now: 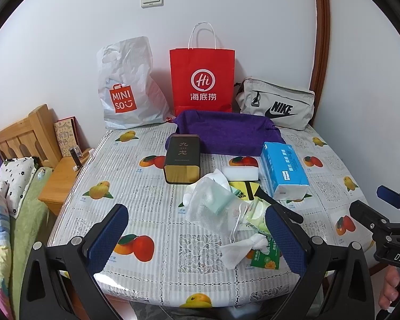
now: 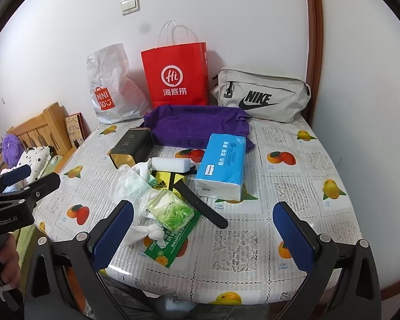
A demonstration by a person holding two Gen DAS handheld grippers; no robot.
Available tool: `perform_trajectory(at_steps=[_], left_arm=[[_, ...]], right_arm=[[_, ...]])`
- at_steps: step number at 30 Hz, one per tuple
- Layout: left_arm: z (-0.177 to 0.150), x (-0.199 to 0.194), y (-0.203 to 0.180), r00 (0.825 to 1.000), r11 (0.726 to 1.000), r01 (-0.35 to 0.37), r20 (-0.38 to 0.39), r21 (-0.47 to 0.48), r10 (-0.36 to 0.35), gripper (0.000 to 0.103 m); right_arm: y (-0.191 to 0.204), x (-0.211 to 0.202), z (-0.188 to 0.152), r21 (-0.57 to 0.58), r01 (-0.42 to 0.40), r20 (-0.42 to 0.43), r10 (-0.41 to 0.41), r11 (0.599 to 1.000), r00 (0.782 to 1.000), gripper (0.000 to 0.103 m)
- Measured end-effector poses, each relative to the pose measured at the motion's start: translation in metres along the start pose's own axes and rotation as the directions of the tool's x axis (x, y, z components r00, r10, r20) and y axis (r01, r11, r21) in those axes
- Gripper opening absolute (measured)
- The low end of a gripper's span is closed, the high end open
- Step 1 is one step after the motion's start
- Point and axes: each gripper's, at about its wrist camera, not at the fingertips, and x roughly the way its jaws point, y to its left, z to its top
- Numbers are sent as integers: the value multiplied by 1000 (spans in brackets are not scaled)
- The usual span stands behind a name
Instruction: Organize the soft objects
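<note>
A purple cloth basket (image 1: 226,130) (image 2: 197,122) sits at the back of the table. In front of it lie a blue tissue pack (image 1: 284,169) (image 2: 221,166), a white sponge block (image 1: 240,173) (image 2: 170,164), a bubble-wrap bag (image 1: 210,202) (image 2: 130,184), a green wipes pack (image 1: 256,214) (image 2: 170,209), a crumpled white tissue (image 1: 242,248) (image 2: 144,233) and a yellow Adidas item (image 1: 244,189) (image 2: 168,180). My left gripper (image 1: 200,234) is open and empty above the near table edge. My right gripper (image 2: 202,236) is open and empty, to the right of the pile.
A dark tin box (image 1: 182,158) (image 2: 130,146) lies left of the basket. A Miniso bag (image 1: 125,88), a red paper bag (image 1: 202,80) and a Nike pouch (image 1: 277,104) stand against the wall. A black strap (image 2: 200,204) crosses the pile. A bed and nightstand (image 1: 58,181) are on the left.
</note>
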Motion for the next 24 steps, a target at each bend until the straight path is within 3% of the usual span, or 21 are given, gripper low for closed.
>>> perform_trajectory(at_steps=[24], left_arm=[[2,0,3,1000,1000,1,2,1,-1,103]], right_arm=[[1,-2,1,4,-6,8,6,1000,1000,103]])
